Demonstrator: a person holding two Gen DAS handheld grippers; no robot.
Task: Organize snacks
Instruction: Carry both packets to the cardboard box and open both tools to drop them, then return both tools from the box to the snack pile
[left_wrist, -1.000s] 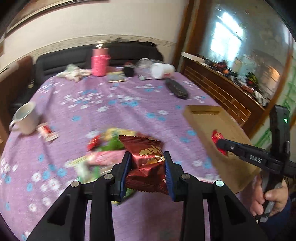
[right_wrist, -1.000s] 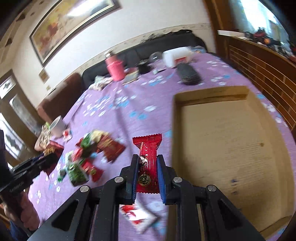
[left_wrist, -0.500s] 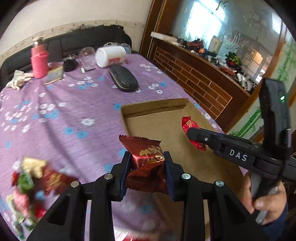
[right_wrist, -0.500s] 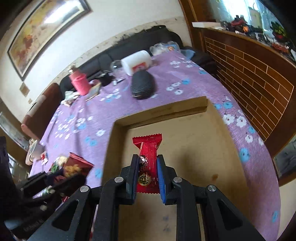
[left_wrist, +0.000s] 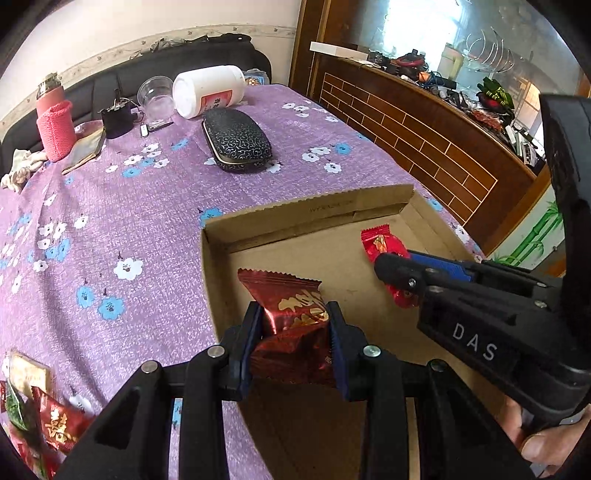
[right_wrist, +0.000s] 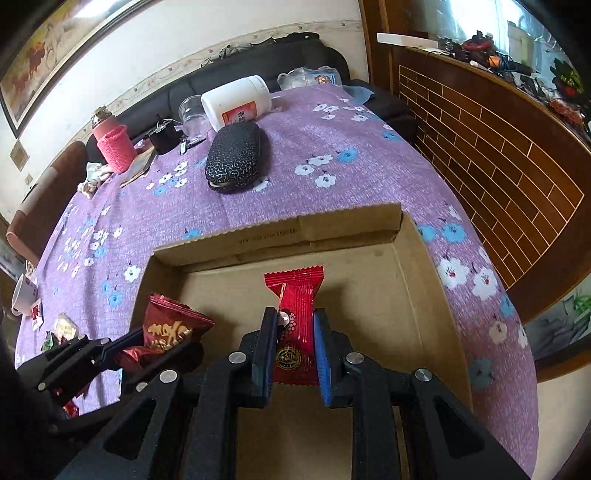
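My left gripper (left_wrist: 295, 325) is shut on a dark red snack packet with gold writing (left_wrist: 291, 314) and holds it over the left part of the shallow cardboard box (left_wrist: 306, 218). My right gripper (right_wrist: 295, 332) is shut on a bright red candy packet (right_wrist: 295, 317) over the middle of the same box (right_wrist: 347, 225). The right gripper with its packet (left_wrist: 380, 247) shows at the right of the left wrist view. The left gripper's packet (right_wrist: 170, 328) shows at lower left of the right wrist view. Loose snacks (left_wrist: 40, 410) lie on the purple tablecloth to the left.
A black patterned case (left_wrist: 236, 140), a white jar on its side (left_wrist: 210, 90), a clear cup (left_wrist: 157, 96) and a pink bottle (left_wrist: 55, 125) stand at the far side of the table. A white mug (right_wrist: 24, 295) sits at far left. A wooden counter runs along the right.
Both grippers have moved right from the snack pile to over the cardboard box, each still holding its packet. The box now fills the lower part of both views.
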